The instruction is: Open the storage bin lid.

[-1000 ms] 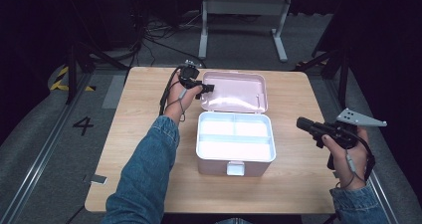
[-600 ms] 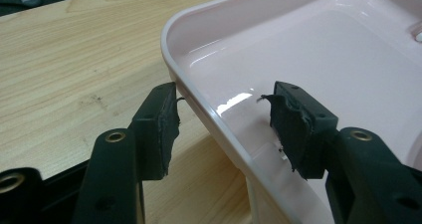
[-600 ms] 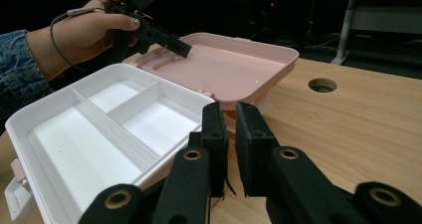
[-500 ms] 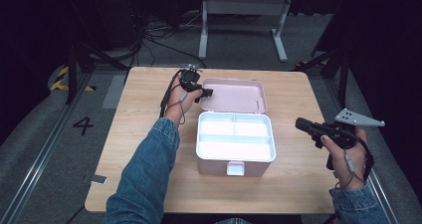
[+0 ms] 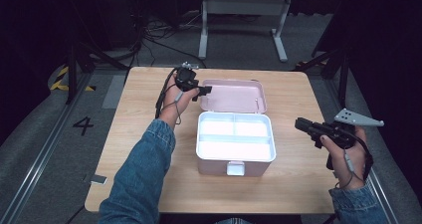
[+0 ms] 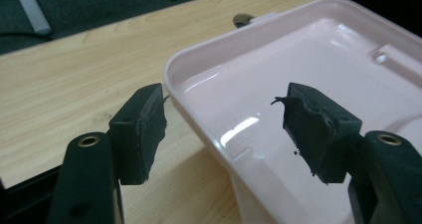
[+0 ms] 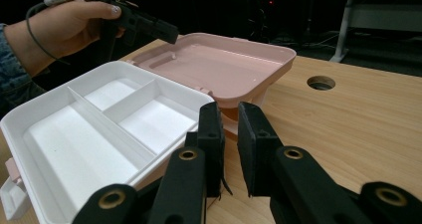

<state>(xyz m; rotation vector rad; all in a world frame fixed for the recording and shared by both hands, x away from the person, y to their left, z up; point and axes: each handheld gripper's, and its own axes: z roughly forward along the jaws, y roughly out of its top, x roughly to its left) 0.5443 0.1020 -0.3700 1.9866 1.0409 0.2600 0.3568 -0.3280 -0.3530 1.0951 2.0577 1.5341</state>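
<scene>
The only writing that can be read is a dark "4" (image 5: pixel 82 125) marked on the grey floor left of the worktop (image 5: pixel 134 149); the box carries no label that can be made out.

The left gripper (image 5: pixel 203 90) has just been opening: its black jaws stand wide apart and released, one outside and one inside the rim at the left corner of the pink lid (image 5: pixel 234 95), neither pad pressing on it. In the left gripper view the pads (image 6: pixel 142 127) look like worn, matte rubber with frayed edges, while the lid is smooth, glossy plastic with rounded corners.

The right gripper (image 5: pixel 300 124) hangs over the right side of the worktop, well apart from the box (image 5: pixel 235 143), with a narrow gap between its jaws, which have opened slightly, and nothing in them. A grey three-cornered plate (image 5: pixel 358 118) sits on top of it.

The box lies in the middle of the pale, wood-grain worktop, its lid thrown back flat behind it. Inside sits a white tray (image 7: pixel 99 129) split by thin walls into two small compartments and one long one. A pale latch (image 5: pixel 235 168) juts from the front wall.
</scene>
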